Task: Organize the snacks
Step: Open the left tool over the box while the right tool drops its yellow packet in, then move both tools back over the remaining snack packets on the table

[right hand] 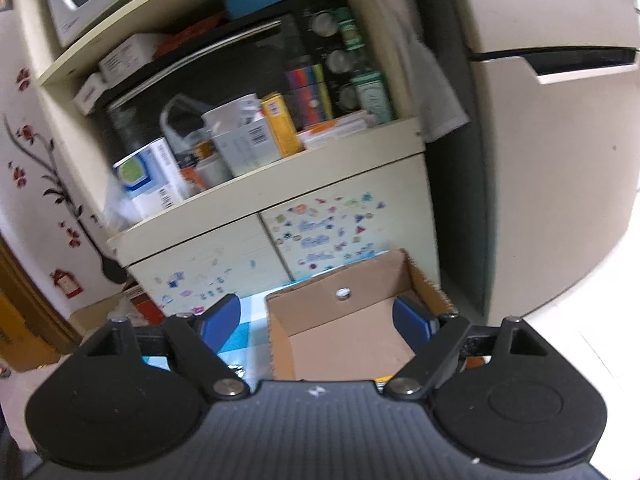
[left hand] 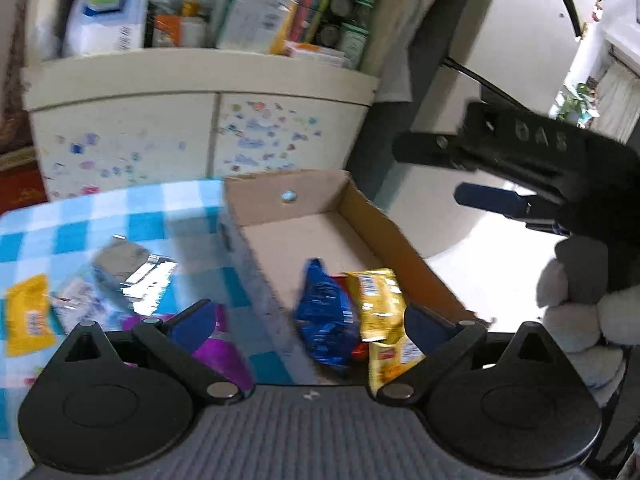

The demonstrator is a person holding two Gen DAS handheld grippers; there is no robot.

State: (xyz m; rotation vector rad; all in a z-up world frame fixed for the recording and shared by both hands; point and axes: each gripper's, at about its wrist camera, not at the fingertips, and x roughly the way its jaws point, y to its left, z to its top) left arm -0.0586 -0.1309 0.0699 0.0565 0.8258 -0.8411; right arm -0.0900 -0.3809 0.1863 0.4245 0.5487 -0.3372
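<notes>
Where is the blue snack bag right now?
In the left wrist view, the blue snack bag lies inside the cardboard box at its near end, touching the yellow packet on its right.

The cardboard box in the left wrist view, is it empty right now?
No, the cardboard box already holds a blue snack packet and a yellow snack packet at its near end.

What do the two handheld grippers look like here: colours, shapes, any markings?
Both the left gripper and right gripper have black bodies with round disc housings, triangular cutouts, silver pivot bolts and blue fingers. A ribbed grey base carries a small white logo. Raised lettering, too blurred to read, marks the right gripper's side.
</notes>
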